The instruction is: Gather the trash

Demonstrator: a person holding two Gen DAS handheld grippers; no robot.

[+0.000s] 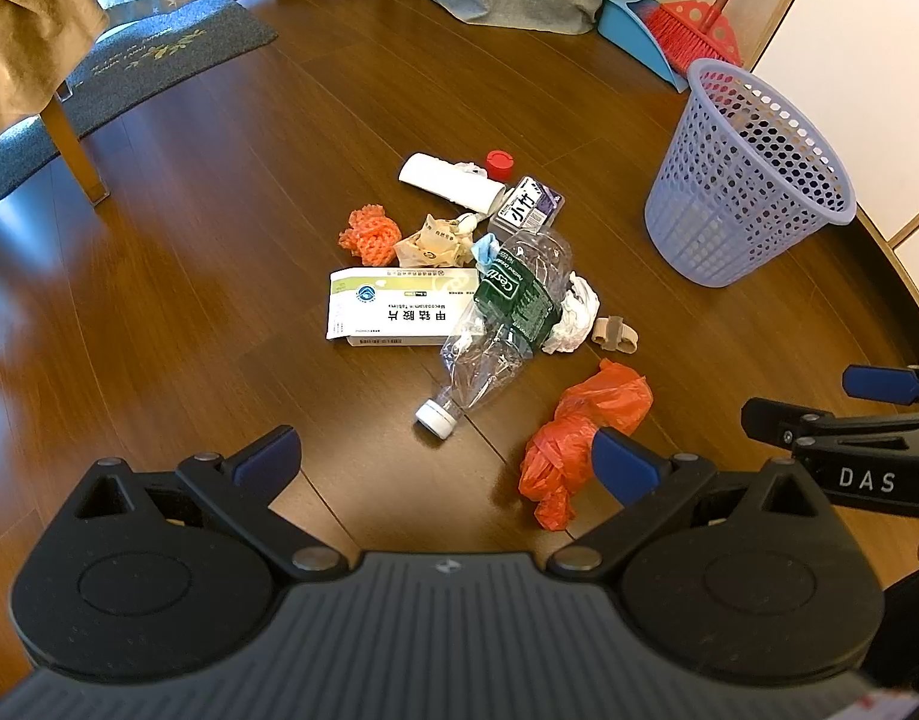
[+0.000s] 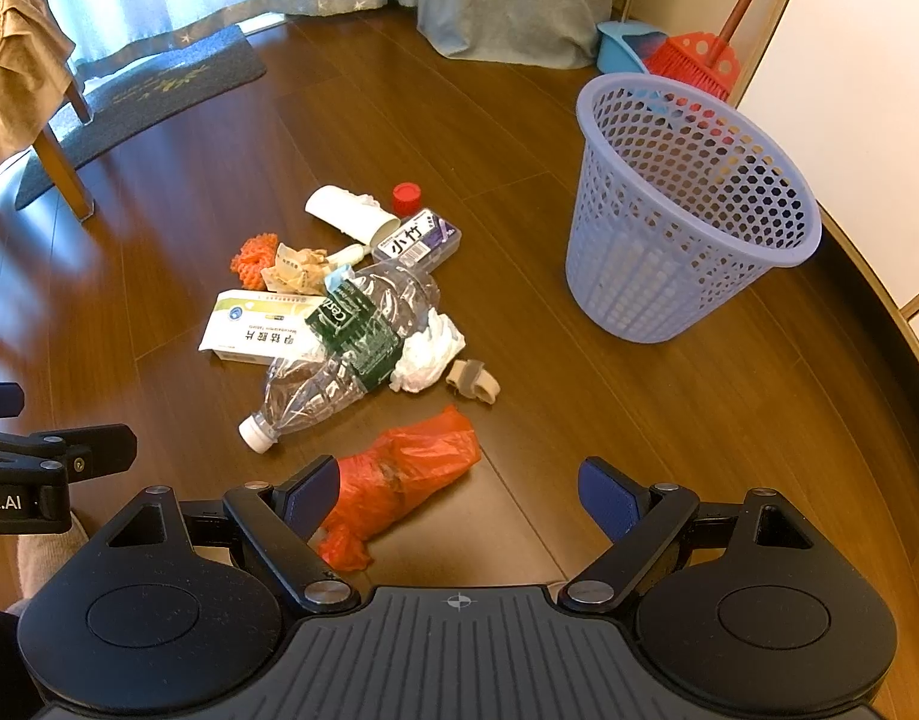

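Still, nothing is picked up: both tongs gape apart over the littered wooden floor point(image 2: 579, 420).
Largest first: the lilac perforated plastic basket point(image 2: 687, 210) at right could tip if clipped; the crushed clear bottle point(image 2: 345, 354) at centre may squirt free; the orange plastic bag point(image 2: 399, 474), beside the right tongs point(image 2: 459, 498), could slip; the left tongs point(image 1: 447, 456) hang empty.
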